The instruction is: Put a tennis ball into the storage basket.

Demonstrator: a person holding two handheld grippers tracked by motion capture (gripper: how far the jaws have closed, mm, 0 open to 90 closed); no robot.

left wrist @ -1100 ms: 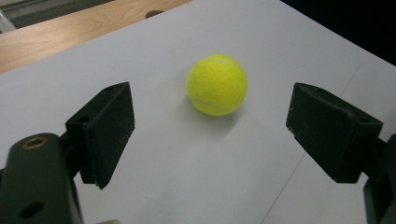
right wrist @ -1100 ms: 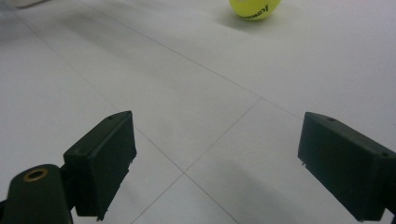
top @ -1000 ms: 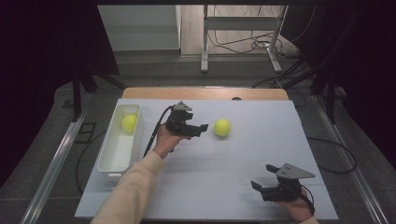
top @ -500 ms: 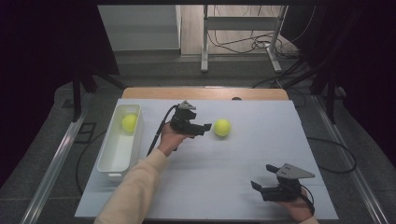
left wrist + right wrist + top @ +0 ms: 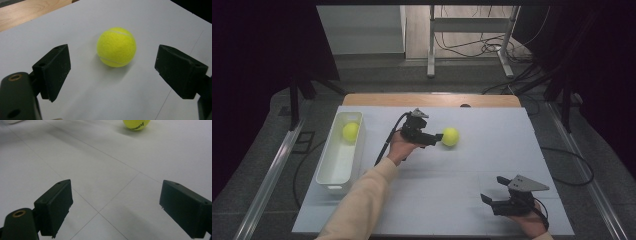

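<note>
A yellow tennis ball [image 5: 450,136] lies on the white table top, right of centre at the back. My left gripper [image 5: 438,137] points at it from the left, its tips just short of the ball. In the left gripper view the ball [image 5: 116,47] rests on the table ahead of the gap between the two black jaws, and neither pad touches it. These jaws have just been opening and my left gripper [image 5: 113,72] stands open. My right gripper [image 5: 493,190] rests open near the front right edge, with nothing between its jaws [image 5: 115,202] and the ball [image 5: 136,124] far ahead.
A long white tray [image 5: 328,165] stands along the left side of the table with a second tennis ball [image 5: 350,131] in its far end. A wooden strip [image 5: 432,100] runs along the back edge. Table legs and cables sit on the floor behind.
My left hand has slid to the right, bringing its gripper closer to the ball. The right gripper has stayed where it was.
</note>
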